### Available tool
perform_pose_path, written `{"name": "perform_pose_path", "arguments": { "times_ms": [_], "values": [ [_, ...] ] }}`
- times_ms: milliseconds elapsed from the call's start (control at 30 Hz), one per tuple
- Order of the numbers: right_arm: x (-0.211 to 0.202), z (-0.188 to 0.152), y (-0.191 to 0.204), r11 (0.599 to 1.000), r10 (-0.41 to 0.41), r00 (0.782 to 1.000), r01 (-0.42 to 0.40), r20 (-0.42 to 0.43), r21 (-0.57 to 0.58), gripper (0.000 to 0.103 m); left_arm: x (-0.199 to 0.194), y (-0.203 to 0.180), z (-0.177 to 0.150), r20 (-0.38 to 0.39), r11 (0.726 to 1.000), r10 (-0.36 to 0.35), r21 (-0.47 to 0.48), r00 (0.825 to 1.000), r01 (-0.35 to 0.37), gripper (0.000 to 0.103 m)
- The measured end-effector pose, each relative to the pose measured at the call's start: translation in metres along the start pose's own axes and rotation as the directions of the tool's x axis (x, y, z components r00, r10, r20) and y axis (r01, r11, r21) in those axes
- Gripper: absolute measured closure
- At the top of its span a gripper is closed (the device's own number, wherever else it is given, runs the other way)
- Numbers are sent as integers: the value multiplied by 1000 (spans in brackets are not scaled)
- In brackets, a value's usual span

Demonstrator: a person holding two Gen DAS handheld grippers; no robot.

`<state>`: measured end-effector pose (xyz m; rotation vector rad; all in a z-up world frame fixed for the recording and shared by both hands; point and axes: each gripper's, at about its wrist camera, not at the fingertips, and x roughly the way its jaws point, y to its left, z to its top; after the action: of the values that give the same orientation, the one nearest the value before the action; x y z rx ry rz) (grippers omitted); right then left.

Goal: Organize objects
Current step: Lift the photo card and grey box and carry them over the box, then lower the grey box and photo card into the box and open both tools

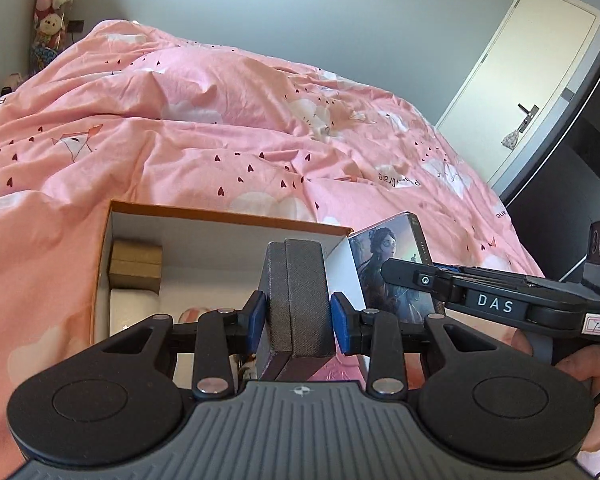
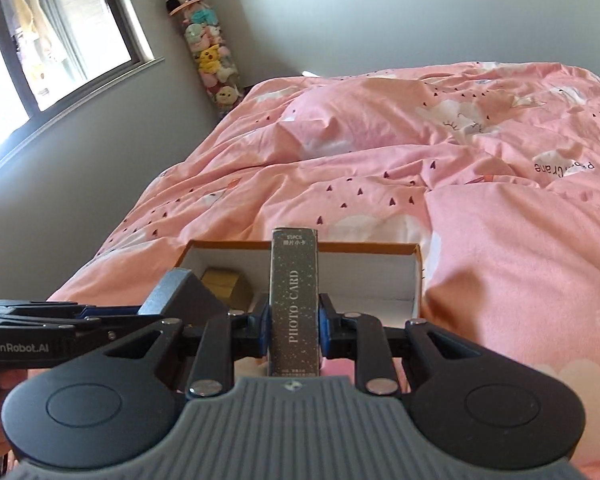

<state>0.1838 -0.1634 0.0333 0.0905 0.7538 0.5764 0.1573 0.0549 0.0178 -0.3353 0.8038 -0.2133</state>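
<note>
An open cardboard box [image 1: 228, 216] with white inside walls lies on the pink bed; it also shows in the right wrist view [image 2: 380, 268]. Small tan boxes [image 1: 136, 264] sit in its far left corner, seen too in the right wrist view [image 2: 224, 284]. My left gripper [image 1: 300, 314] is shut on a dark grey case [image 1: 298, 296], held upright over the box. My right gripper [image 2: 294, 320] is shut on a photo card box [image 2: 294, 300], also upright at the box's right side; its illustrated face [image 1: 392, 264] shows in the left wrist view.
The rumpled pink duvet [image 1: 240, 128] covers the whole bed around the box. A tube of plush toys [image 2: 208, 48] stands in the corner by the window. A door [image 1: 520, 64] is at the far right.
</note>
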Motion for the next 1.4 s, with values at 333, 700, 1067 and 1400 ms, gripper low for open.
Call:
{"name": "perform_pose_path", "arguments": {
  "times_ms": [333,700,1067,1400],
  "values": [
    [87,-5,-31,985,-168,986,168,9,41,79,61,11,18,-29,1000,6,-21,1000,-6,63],
    [132,-23,-36,969,-242,970,242,-12,40,79,99,18,26,-73,1000,-21,-12,997,20,63],
    [149,-18,-30,961,-269,963,268,-13,-68,79,126,25,28,-109,999,-41,-34,993,38,63],
    [154,-11,-31,939,-315,949,307,-24,-152,79,156,33,28,-157,989,-93,-132,983,73,63]
  ]
}}
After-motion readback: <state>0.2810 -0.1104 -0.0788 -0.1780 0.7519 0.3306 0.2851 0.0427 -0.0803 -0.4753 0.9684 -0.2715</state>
